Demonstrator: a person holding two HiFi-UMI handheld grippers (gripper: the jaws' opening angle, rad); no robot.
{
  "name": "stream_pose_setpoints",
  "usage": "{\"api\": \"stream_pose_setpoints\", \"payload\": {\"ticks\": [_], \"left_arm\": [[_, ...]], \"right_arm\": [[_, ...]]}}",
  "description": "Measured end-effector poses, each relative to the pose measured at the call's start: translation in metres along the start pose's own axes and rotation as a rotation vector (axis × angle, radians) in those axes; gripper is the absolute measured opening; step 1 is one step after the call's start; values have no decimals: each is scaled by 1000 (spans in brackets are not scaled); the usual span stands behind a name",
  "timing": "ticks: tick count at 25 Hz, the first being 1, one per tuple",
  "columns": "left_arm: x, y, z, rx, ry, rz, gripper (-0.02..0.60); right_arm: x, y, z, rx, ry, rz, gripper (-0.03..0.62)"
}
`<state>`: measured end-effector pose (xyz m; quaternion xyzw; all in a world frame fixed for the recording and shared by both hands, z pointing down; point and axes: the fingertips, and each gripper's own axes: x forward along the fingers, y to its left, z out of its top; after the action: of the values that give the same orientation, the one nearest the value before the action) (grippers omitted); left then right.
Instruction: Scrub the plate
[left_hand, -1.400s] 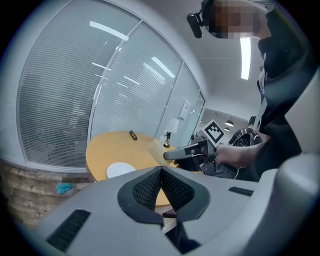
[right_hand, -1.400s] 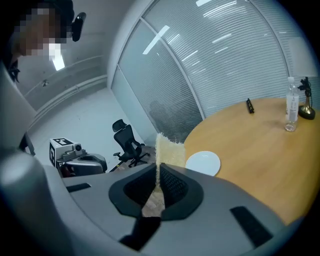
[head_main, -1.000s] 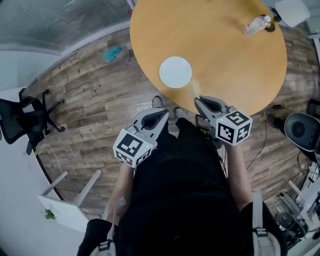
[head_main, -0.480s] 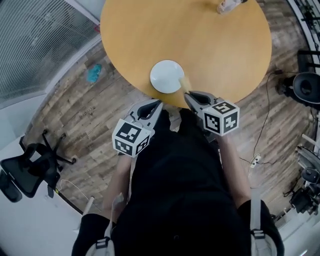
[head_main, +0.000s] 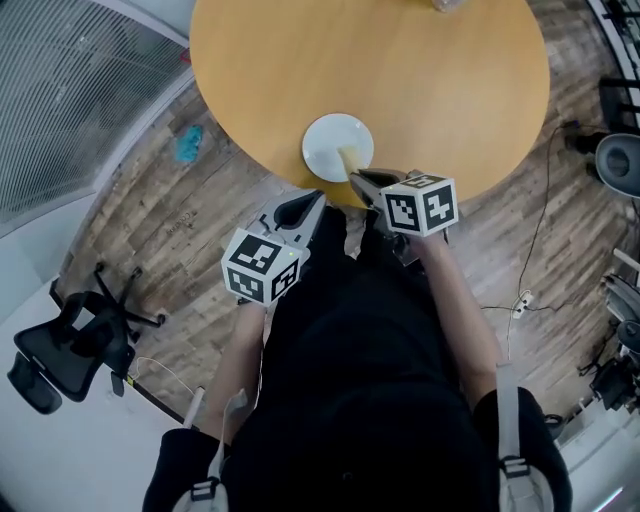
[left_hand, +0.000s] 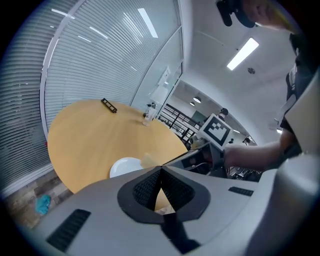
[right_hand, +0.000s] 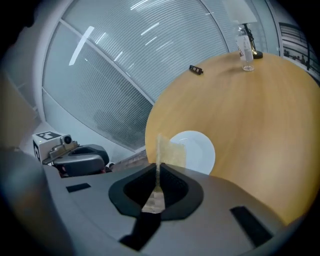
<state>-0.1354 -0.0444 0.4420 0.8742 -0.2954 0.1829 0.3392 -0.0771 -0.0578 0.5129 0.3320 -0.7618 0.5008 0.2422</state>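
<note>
While R gripper (right_hand: 158, 169) jaws pinch sponge (right_hand: 171, 153), tip over plate (right_hand: 201, 152), L gripper (left_hand: 161, 171) jaws closed, empty.

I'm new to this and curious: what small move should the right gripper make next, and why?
Probably lower the right gripper until the yellowish scrub pad pinched in its fingers presses on the white plate; the pad overlaps the plate's near rim, contact unclear.
</note>
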Motion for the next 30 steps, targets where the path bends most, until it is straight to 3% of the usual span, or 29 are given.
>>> {"api": "stream_pose_setpoints", "payload": {"ticks": [8,19,30], "left_arm": [[-10,-3,-1,-13,0,38,12],[-22,-5,-8,-55,-15,87,12],[-23,3,-1,-59,-18,94,12]], "right_arm": [[49,-6,-2,144,82,92,31],[89,7,-10,102,190,137,31],[82,-38,48,243,28,97,31]]}}
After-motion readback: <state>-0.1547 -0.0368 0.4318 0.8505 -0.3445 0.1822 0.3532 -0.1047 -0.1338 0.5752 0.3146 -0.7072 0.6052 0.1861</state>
